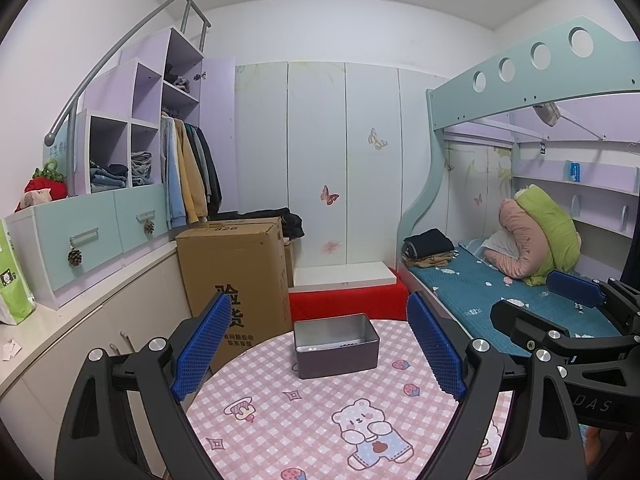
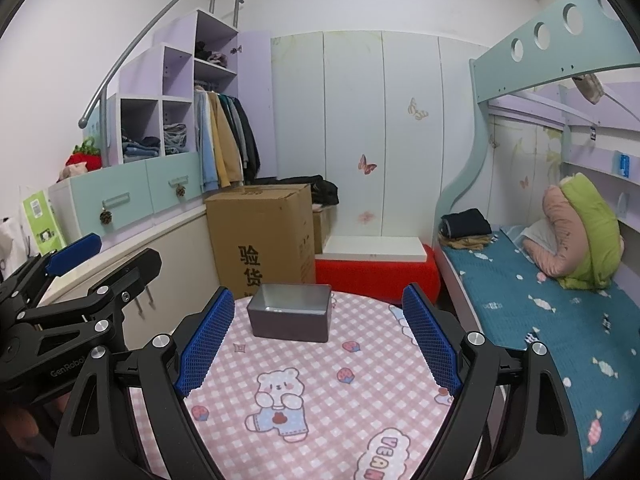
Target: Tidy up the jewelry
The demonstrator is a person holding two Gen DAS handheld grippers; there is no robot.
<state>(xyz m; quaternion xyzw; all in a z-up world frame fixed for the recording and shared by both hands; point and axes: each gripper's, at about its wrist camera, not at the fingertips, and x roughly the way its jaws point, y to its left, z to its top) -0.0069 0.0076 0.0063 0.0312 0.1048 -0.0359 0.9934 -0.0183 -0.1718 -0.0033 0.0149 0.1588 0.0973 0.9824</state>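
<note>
An open grey metal tin (image 1: 336, 346) stands near the far edge of the round table with a pink checked cloth (image 1: 320, 412). Small pale and dark items lie inside the tin, too small to tell what they are. My left gripper (image 1: 318, 334) is open and empty, held above the table with the tin between its blue pads. My right gripper (image 2: 318, 330) is open and empty, also short of the tin (image 2: 290, 317). Each gripper shows at the edge of the other's view, the right one (image 1: 576, 292) and the left one (image 2: 76, 250).
A tall cardboard box (image 1: 236, 276) stands behind the table on the left. A red stool with a white board (image 1: 344, 292) sits behind the table. A bunk bed with a teal sheet (image 1: 512, 300) runs along the right. Cabinets and drawers (image 1: 80, 248) line the left.
</note>
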